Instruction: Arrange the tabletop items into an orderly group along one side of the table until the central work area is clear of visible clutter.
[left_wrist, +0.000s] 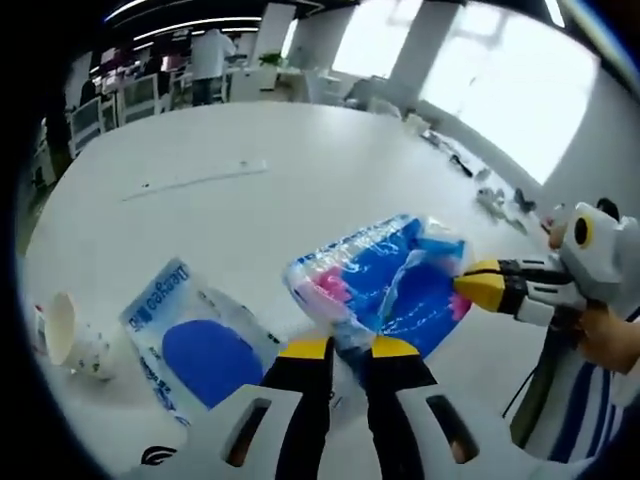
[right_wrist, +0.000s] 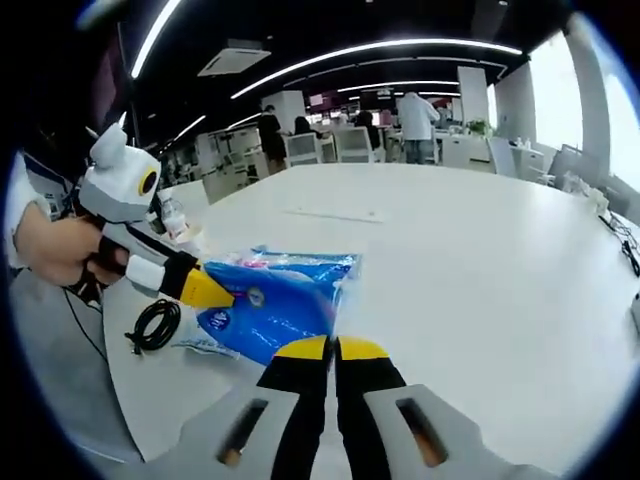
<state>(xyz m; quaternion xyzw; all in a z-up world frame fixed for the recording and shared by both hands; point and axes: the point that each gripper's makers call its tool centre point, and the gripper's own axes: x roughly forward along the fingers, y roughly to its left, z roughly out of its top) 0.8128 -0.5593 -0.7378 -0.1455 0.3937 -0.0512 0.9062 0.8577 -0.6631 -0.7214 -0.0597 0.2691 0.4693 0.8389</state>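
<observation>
On a white table (left_wrist: 330, 170), a tipped paper cup (left_wrist: 68, 335) at nine o'clock and a flat blue pouch (left_wrist: 195, 345) flank the blue plastic package (left_wrist: 385, 285), held above the tabletop: left gripper (left_wrist: 349, 348) and right gripper (right_wrist: 333, 349) each clamp an edge.

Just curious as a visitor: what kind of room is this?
Probably an open-plan office: a big white table, desks and office chairs behind it, ceiling strip lights, and people standing in the background.
</observation>
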